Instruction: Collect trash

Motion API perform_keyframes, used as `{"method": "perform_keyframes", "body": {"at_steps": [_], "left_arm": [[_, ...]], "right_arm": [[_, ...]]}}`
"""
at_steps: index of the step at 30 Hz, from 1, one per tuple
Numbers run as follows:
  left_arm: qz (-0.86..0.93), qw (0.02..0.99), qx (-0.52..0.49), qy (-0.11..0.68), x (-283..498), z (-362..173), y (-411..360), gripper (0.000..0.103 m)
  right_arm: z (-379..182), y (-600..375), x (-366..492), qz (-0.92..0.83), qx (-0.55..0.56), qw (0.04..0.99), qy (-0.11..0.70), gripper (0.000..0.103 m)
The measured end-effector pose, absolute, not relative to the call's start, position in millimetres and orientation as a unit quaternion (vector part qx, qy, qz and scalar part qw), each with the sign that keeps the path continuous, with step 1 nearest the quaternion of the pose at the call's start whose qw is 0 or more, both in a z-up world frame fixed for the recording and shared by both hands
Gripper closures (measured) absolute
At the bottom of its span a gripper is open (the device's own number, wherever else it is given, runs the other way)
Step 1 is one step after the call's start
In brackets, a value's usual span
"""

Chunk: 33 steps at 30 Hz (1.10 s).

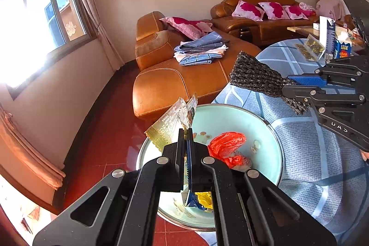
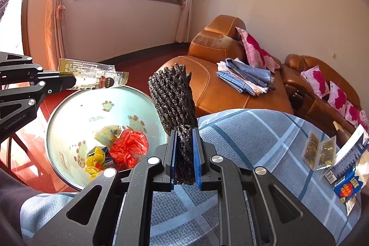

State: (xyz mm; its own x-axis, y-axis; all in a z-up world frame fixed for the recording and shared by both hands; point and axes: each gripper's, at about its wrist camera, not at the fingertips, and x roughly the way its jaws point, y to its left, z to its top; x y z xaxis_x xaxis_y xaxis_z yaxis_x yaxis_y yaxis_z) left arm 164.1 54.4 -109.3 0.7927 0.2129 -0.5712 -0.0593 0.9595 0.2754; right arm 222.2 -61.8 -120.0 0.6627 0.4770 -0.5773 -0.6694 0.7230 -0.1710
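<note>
Left wrist view: the left hand-held gripper (image 1: 187,130) is closed on a wrapper (image 1: 170,123) above the bin (image 1: 265,130). The right hand-held gripper (image 2: 186,130) pinches a black net (image 2: 171,96) beside the bin rim, over the checked surface (image 2: 253,130). Packets (image 2: 320,151) lie well apart.

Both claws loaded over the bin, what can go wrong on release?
1. The left claw pinches the flat wrapper near the bin rim, and most of the wrapper overhangs the floor side. It may flutter out.
2. The right claw holds the black foam net at the rim beside the table edge, not over the middle. It could bounce off.
3. The sachets and cartons sit near the far table edge, so a sweep could knock them off.
</note>
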Motion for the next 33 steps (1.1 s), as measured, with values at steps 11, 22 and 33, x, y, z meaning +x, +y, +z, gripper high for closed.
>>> {"method": "perform_keyframes", "body": {"at_steps": [11, 22, 33], "left_arm": [[0.072, 0.935, 0.117, 0.327, 167, -115, 61, 0.102], [0.075, 0.931, 0.117, 0.337, 170, -121, 63, 0.097], [0.083, 0.943, 0.096, 0.307, 164, -112, 68, 0.035]], "right_arm": [[-123, -55, 217, 0.349, -0.205, 0.877, 0.258, 0.090], [-125, -48, 210, 0.370, -0.225, 0.865, 0.254, 0.088], [-111, -70, 203, 0.343, -0.180, 0.899, 0.205, 0.051]]}}
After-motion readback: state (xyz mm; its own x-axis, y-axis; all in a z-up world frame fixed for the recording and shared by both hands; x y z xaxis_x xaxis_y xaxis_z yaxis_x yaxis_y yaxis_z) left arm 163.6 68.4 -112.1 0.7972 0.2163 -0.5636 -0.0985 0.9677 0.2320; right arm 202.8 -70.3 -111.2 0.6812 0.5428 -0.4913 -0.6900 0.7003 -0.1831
